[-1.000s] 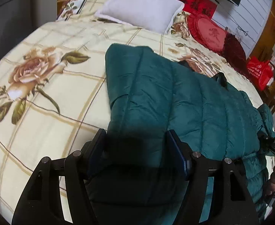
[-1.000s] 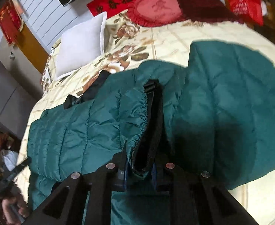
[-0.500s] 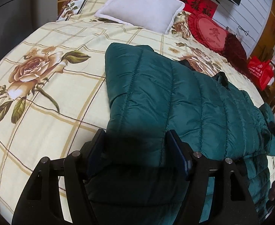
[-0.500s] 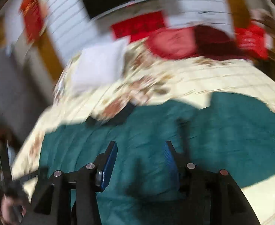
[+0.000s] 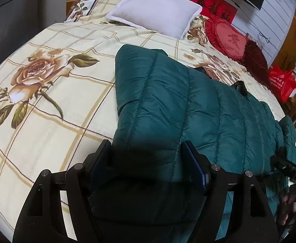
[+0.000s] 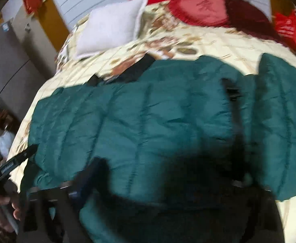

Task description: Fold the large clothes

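A dark teal quilted puffer jacket lies spread across the bed, one sleeve folded over its body; it also fills the right wrist view. My left gripper is open, its jaws wide apart just above the jacket's near edge, holding nothing. My right gripper is open above the jacket's middle, blurred by motion; its left finger shows, the right one is hard to make out. A black cuff strip lies on the jacket.
The bed has a cream floral cover. A white pillow and a red heart cushion sit at the head. A red bag stands at the right. The other gripper and hand show at the right edge.
My right gripper has let go of the black-edged cuff, opened and swung across above the jacket. My left gripper has stayed open in place.
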